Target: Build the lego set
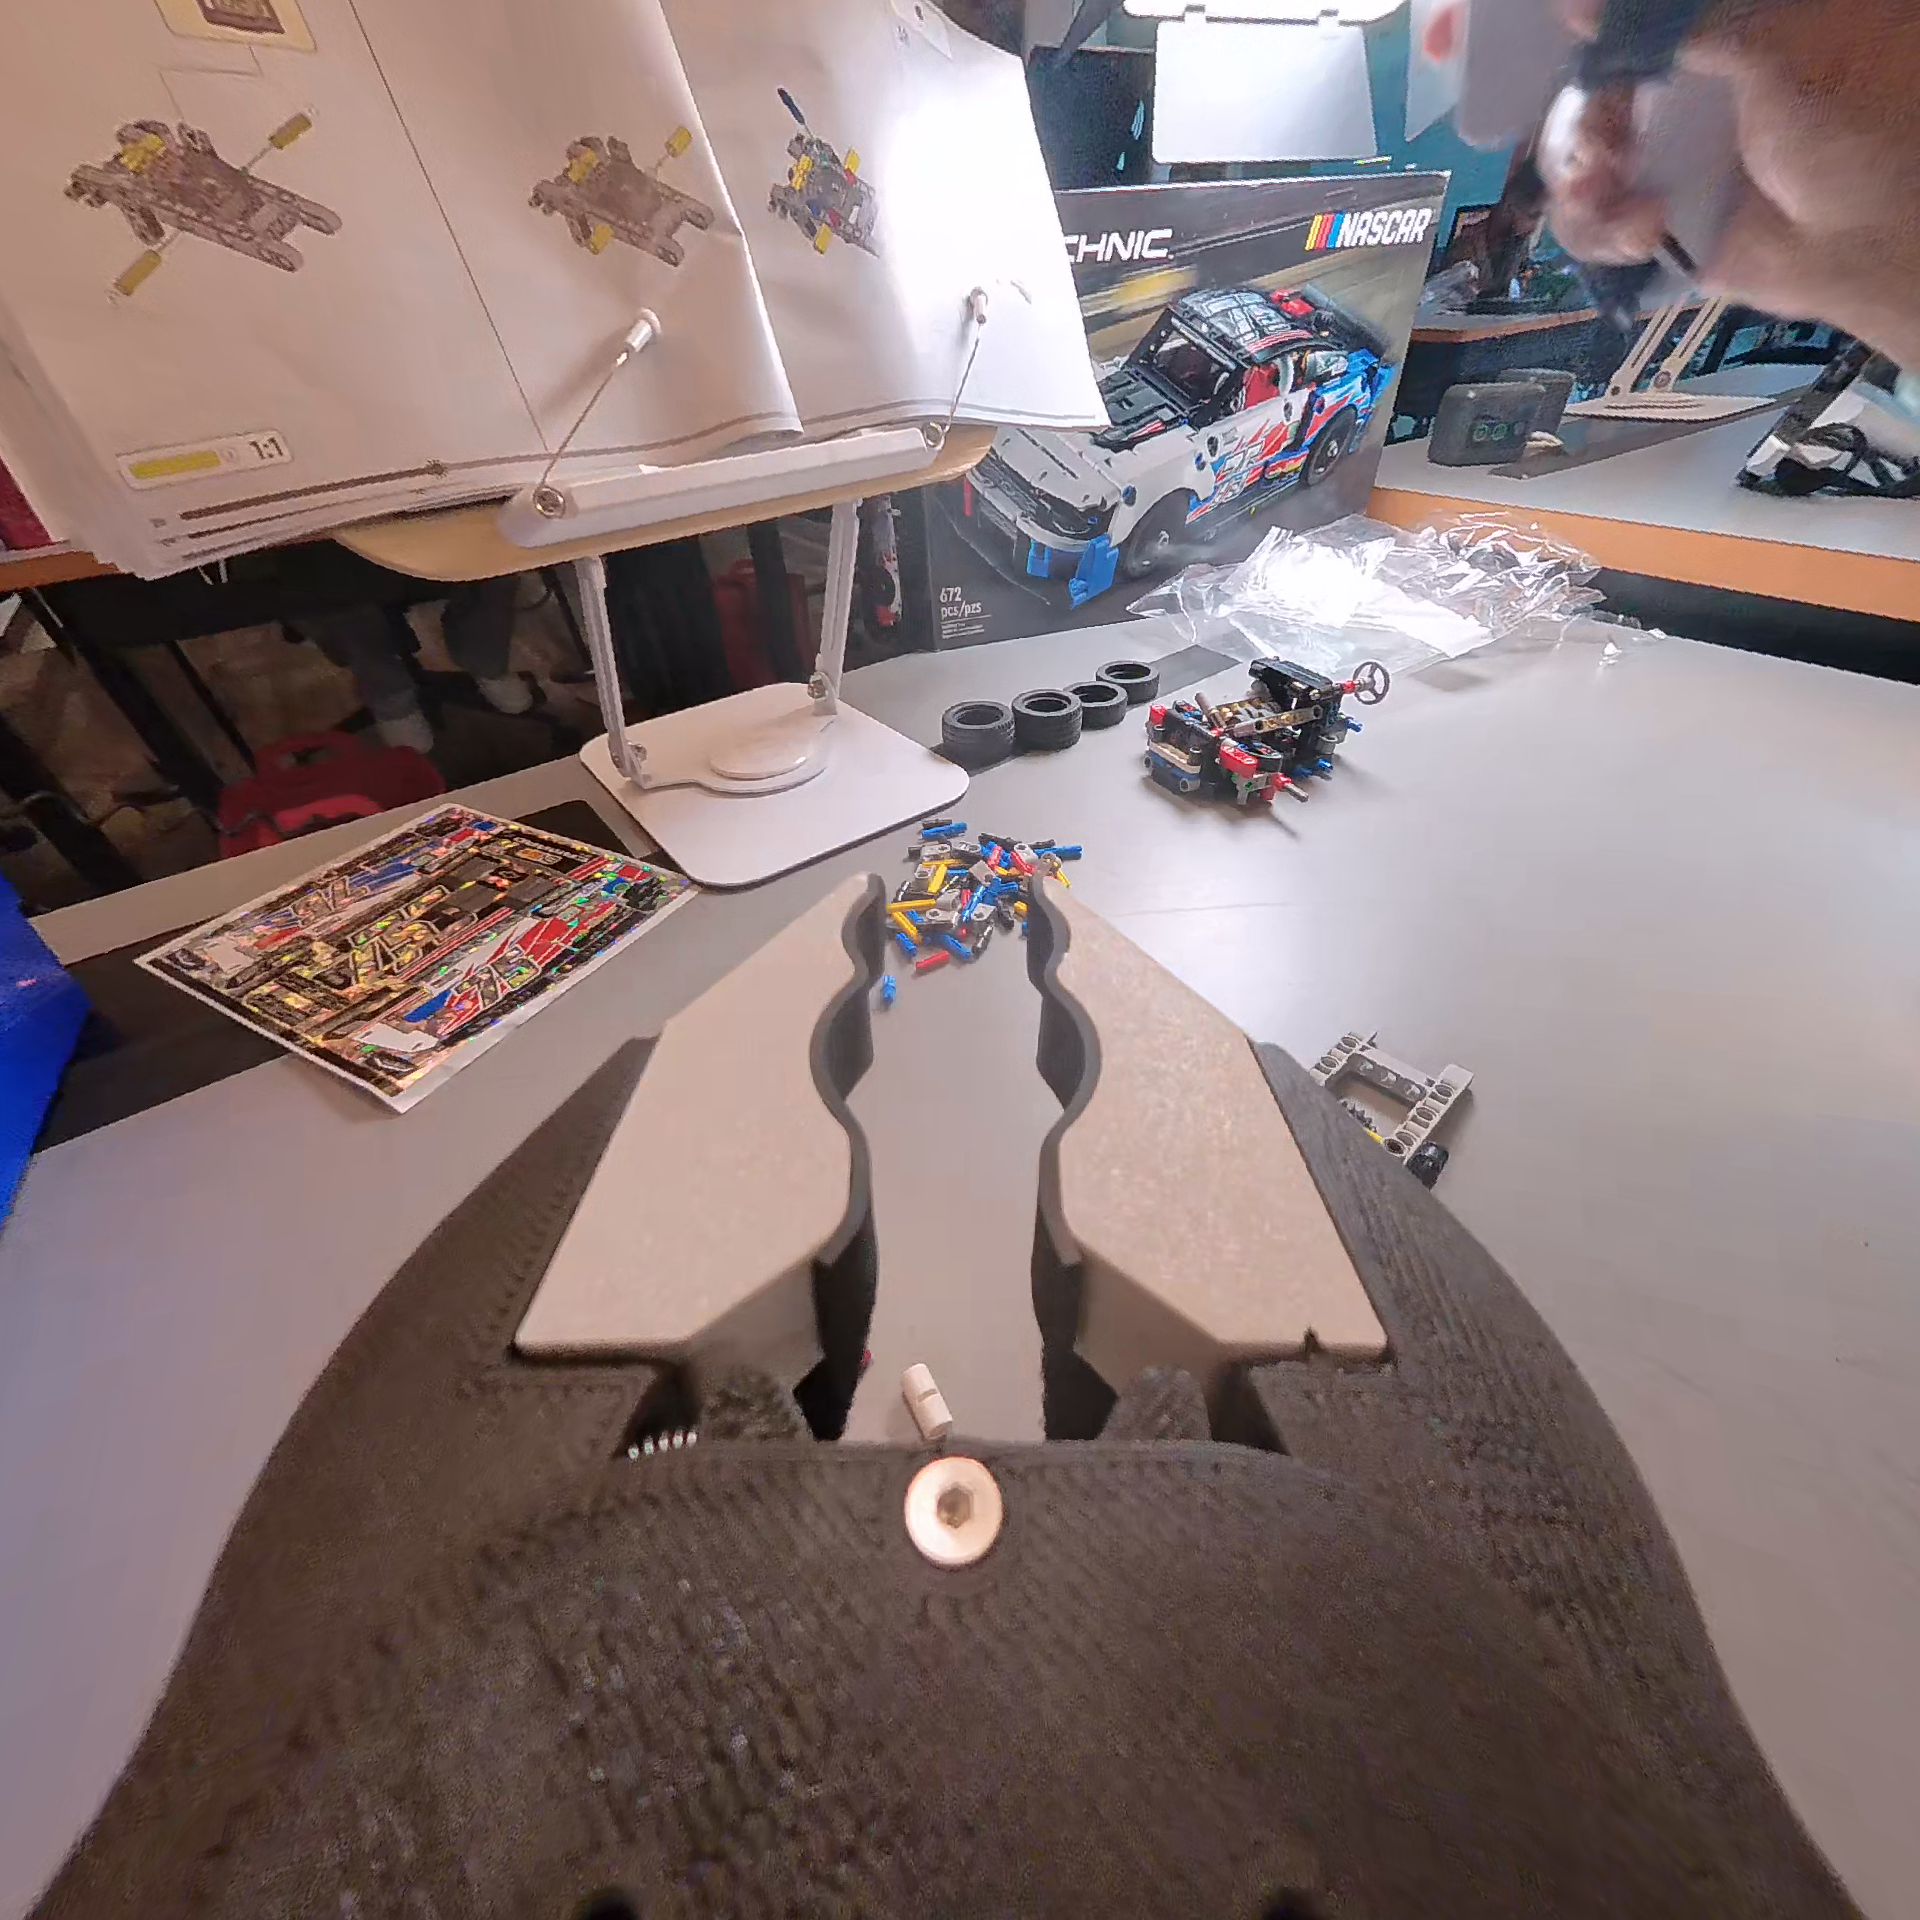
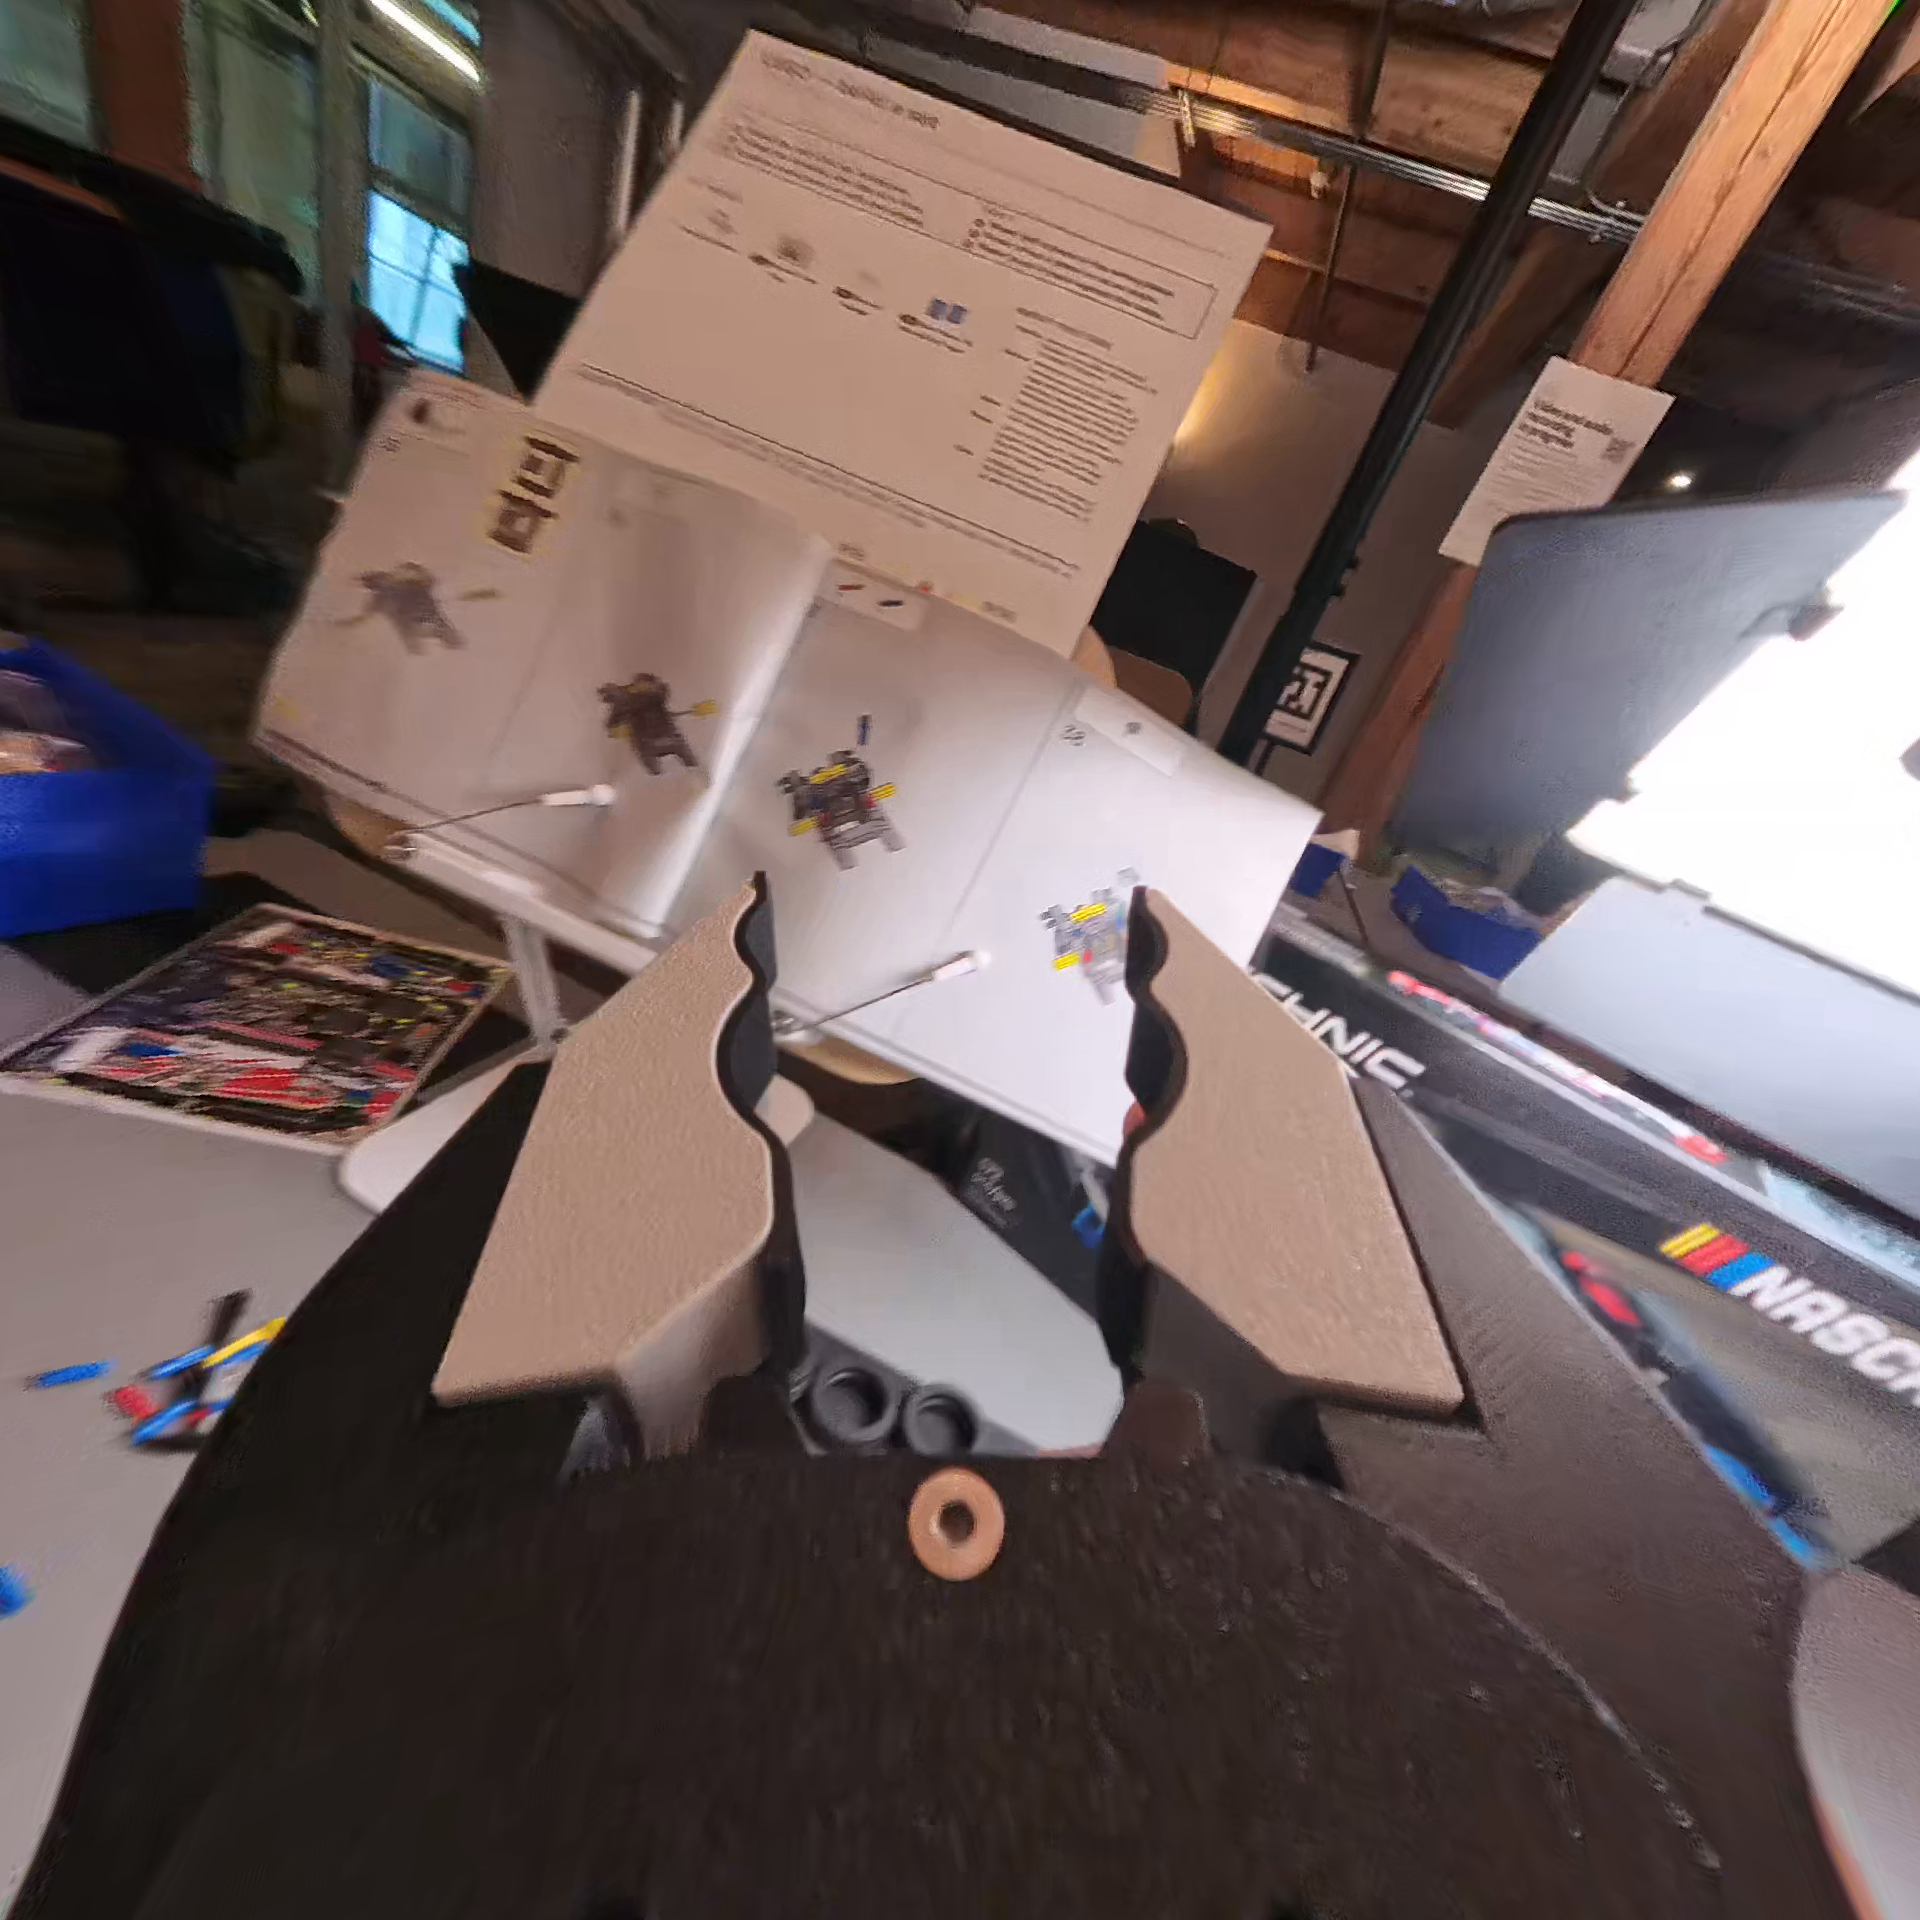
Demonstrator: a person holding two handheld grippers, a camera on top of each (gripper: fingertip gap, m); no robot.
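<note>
My left gripper (image 1: pixel 951 894) is open and empty, low over the grey table, pointing at a pile of small coloured lego pins (image 1: pixel 971 899). A small white pin (image 1: pixel 925 1401) lies on the table between the finger bases. A partly built lego chassis (image 1: pixel 1252 743) stands farther back, with a row of black tyres (image 1: pixel 1049 712) to its left. A grey lego frame (image 1: pixel 1392 1086) lies to the right. My right gripper (image 2: pixel 951 899) is open and empty, raised and tilted toward the instruction booklet (image 2: pixel 727 675). The tyres (image 2: pixel 883 1408) show below it. The view is blurred.
The booklet sits on a white stand (image 1: pixel 774 774). A sticker sheet (image 1: pixel 416 940) lies at the left. The set's box (image 1: pixel 1195 416) and an empty plastic bag (image 1: pixel 1382 592) are at the back. A blurred hand (image 1: pixel 1745 156) is at upper right. A blue bin (image 2: pixel 94 790) stands left. The grippers' ends are close to 35 cm from one another.
</note>
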